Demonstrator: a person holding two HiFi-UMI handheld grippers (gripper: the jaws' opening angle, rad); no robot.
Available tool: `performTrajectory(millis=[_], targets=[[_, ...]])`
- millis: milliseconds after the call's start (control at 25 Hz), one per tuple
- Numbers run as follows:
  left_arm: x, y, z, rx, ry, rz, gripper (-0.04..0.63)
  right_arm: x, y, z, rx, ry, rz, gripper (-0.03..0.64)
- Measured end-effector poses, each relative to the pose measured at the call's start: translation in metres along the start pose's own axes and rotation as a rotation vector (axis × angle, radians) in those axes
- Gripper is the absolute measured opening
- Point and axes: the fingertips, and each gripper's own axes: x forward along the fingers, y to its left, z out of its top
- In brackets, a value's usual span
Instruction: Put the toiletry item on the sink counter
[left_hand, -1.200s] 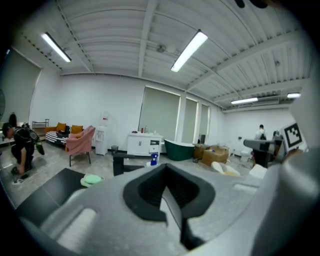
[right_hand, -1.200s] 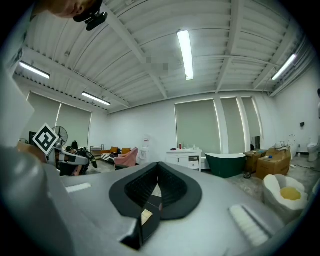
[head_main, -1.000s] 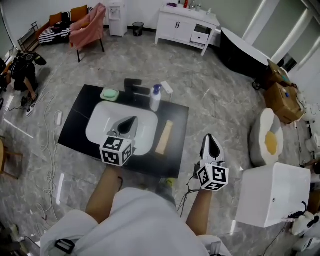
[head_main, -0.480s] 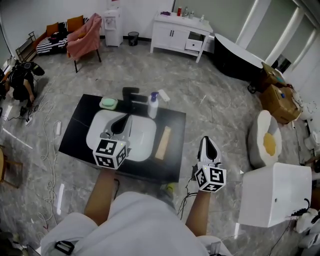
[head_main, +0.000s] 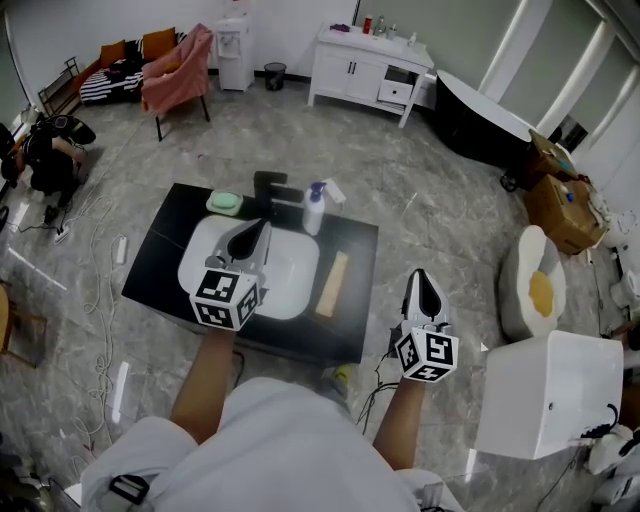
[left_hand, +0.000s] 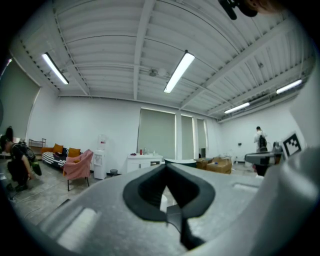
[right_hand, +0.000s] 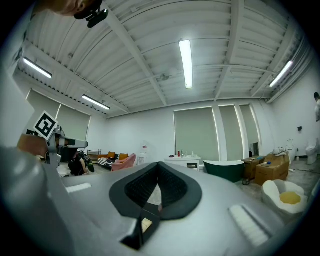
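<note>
In the head view we hold the left gripper (head_main: 258, 230) over the basin (head_main: 292, 276) and the right gripper (head_main: 421, 280) beside the counter (head_main: 163, 252), the pump bottle (head_main: 314, 210) standing behind the basin; each gripper view shows us empty jaws pressed together

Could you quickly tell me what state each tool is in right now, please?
Left tool: closed, holding nothing.
Right tool: closed, holding nothing.

Gloss is shown on the black counter (head_main: 155, 270); the white basin (head_main: 296, 276) is seen smooth, ceramic-like. The floor (head_main: 440, 215) is laid in polished grey marble-look tile. The left gripper (left_hand: 166, 170) is moulded in matt grey plastic, pads (left_hand: 146, 194) ribbed black.
</note>
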Motion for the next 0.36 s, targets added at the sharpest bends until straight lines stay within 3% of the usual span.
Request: performTrajectory(millis=[360], targets=[[0.0049, 0.0036, 0.0080, 0.015, -0.026, 0.006, -0.003, 0.0107, -0.0003, 0.0041, -0.008, -0.018, 0.009, 0.003]])
